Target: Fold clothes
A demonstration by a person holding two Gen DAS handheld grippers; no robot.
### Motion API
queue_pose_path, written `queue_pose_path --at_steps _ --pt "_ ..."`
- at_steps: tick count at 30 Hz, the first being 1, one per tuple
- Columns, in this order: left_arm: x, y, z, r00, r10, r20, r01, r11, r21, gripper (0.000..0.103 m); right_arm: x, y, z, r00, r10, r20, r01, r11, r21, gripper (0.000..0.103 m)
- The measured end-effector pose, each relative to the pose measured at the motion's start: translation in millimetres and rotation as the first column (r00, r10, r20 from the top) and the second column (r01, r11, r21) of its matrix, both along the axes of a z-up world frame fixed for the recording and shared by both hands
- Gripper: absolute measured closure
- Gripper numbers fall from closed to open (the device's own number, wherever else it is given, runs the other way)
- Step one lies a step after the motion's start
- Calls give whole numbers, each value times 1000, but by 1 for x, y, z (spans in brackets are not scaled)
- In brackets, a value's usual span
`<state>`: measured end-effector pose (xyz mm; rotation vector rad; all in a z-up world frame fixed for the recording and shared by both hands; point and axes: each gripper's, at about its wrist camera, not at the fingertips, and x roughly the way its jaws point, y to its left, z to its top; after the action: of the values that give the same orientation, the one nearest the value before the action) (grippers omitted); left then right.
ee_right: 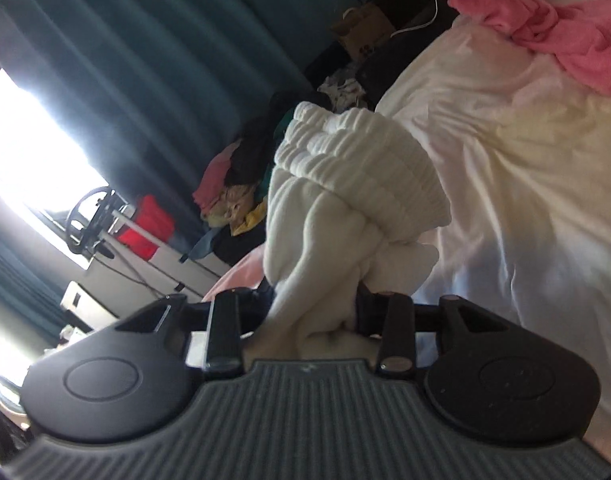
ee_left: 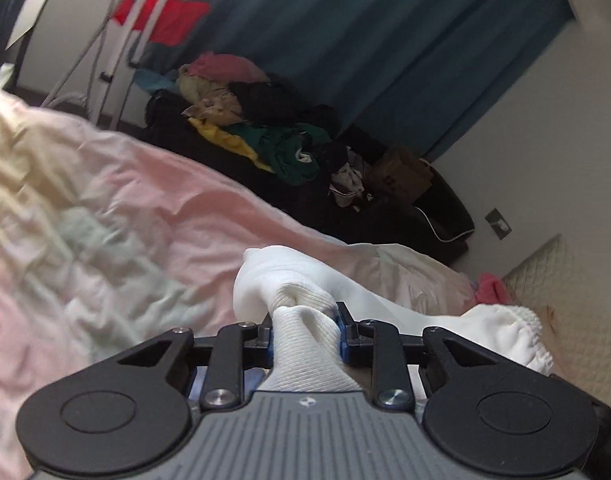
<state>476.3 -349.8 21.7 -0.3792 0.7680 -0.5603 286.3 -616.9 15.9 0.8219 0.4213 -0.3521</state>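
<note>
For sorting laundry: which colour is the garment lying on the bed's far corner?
Pink garment; clearest in the right wrist view.

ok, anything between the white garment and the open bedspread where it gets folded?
Nothing visible. Both the left gripper and right gripper already clamp the white garment; the bedspread ahead is bare, and the pink garment lies off to the side.
</note>
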Motion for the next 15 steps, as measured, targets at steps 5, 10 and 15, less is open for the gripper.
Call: queue_pose_path --at_steps 5,10,15 --pt "38 -31 -67 998 -56 -8 56 997 47 75 28 -32 -62 1000 10 -16 -10 1000 -23 63" --pt "27 -16 -147 991 -132 -1 132 986 99 72 12 -10 -143 995 27 -99 -31 999 -37 62" --pt "3 -4 -170 985 -168 42 160 976 150 62 -17 3 -192 997 -3 -81 3 1000 8 50"
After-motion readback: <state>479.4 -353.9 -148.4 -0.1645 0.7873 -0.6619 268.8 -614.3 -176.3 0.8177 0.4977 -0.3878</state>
